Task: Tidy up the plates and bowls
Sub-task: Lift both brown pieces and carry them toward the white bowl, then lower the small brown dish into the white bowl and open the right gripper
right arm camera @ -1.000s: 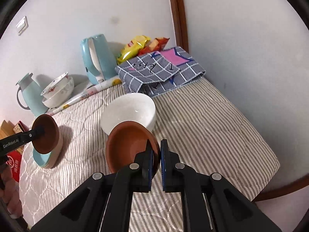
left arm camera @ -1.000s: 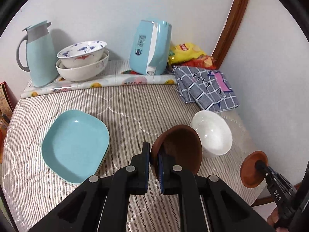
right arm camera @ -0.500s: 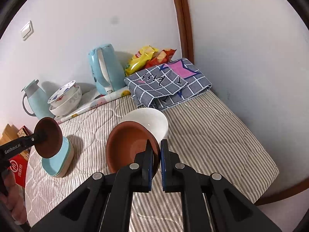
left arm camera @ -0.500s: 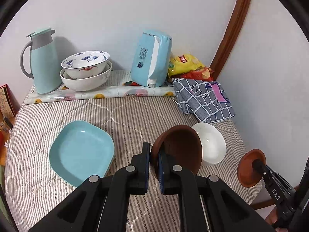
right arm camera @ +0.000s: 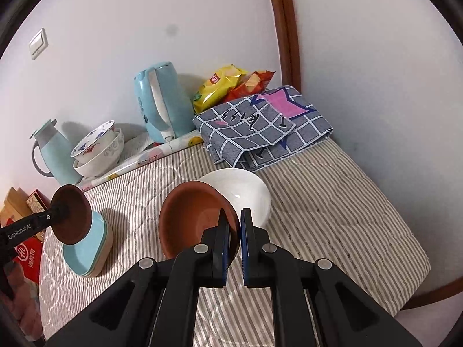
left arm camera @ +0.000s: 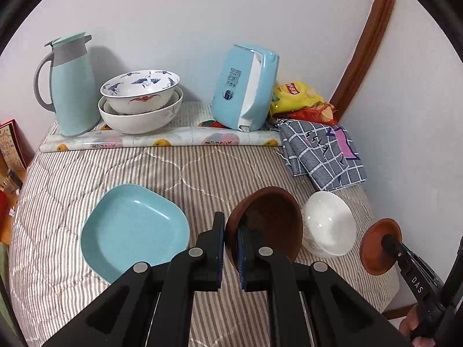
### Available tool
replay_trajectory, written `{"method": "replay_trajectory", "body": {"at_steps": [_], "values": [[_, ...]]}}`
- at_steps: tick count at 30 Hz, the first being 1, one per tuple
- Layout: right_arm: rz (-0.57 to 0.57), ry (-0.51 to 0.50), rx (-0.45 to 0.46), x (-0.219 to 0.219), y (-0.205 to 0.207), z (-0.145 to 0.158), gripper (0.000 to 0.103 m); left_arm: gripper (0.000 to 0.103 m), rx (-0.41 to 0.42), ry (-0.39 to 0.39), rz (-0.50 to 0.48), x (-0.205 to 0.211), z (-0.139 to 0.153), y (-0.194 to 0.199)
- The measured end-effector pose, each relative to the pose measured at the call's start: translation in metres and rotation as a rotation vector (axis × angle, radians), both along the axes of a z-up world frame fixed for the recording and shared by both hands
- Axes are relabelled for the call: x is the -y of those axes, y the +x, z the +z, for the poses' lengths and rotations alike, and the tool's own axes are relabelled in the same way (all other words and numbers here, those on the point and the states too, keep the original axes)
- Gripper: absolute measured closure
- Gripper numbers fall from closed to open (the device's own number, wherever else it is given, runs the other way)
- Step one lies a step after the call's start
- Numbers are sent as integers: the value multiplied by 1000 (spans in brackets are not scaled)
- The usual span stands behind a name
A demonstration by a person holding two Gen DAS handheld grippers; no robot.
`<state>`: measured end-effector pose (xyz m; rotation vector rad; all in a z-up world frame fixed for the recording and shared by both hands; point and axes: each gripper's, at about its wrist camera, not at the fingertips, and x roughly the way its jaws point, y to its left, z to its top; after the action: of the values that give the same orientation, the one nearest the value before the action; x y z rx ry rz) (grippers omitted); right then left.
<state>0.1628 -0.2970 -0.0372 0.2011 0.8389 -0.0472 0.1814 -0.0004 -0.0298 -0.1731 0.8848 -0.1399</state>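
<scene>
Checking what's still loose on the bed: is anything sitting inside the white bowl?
No, the white bowl shows a bare, glossy inside in the left wrist view.

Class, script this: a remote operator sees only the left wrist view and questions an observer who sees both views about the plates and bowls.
Operator: Is the teal plate lying alone?
Observer: No. From the side it tops a stack, with at least one paler plate beneath.
Operator: How is the brown bowl on my right gripped?
Observer: The right claw pinches its rim, one finger inside, one outside.
Operator: Anything in it?
Observer: Its inside faces the right camera and is empty.
</scene>
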Motion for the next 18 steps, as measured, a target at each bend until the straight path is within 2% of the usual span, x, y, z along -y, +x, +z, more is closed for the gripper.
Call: {"method": "replay_trajectory", "body": {"at_steps": [18], "values": [[-1,-6,-59,0,47,-33,96,95,-30,37,-26,8,-18,31]]}}
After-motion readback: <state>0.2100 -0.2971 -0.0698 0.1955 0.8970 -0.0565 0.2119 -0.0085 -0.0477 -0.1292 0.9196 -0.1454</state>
